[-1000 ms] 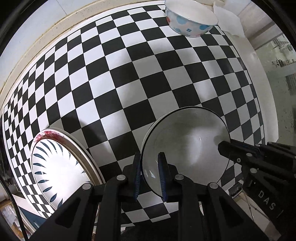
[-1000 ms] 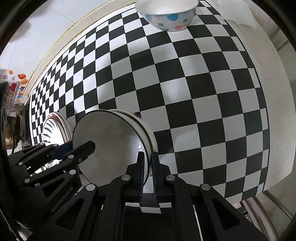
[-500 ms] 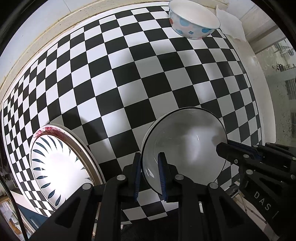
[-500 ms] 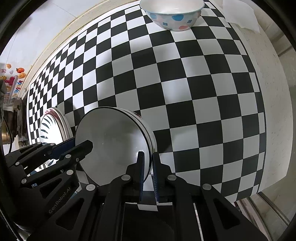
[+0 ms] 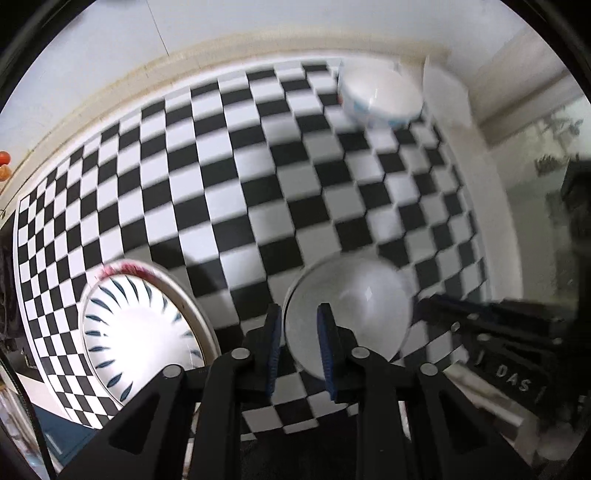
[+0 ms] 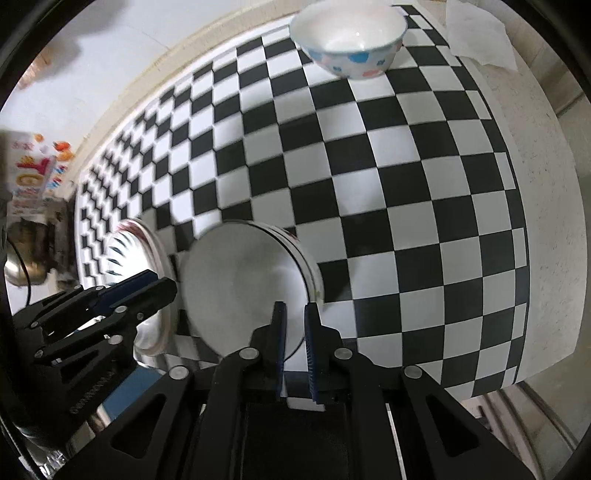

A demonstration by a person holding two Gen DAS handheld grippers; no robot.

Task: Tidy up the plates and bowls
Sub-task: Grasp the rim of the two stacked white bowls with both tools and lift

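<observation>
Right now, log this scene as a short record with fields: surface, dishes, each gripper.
surface: checkered cloth over a pale counter
held dish: white bowl, gripped at its rim from two sides
left gripper: shut on the white bowl's rim
right gripper: shut on the opposite rim
plate: blue-dash pattern, beside the white bowl on the left gripper's side
spotted bowl: upright at the far edge of the cloth
tissue: beside the spotted bowl, on the bare counter
</observation>
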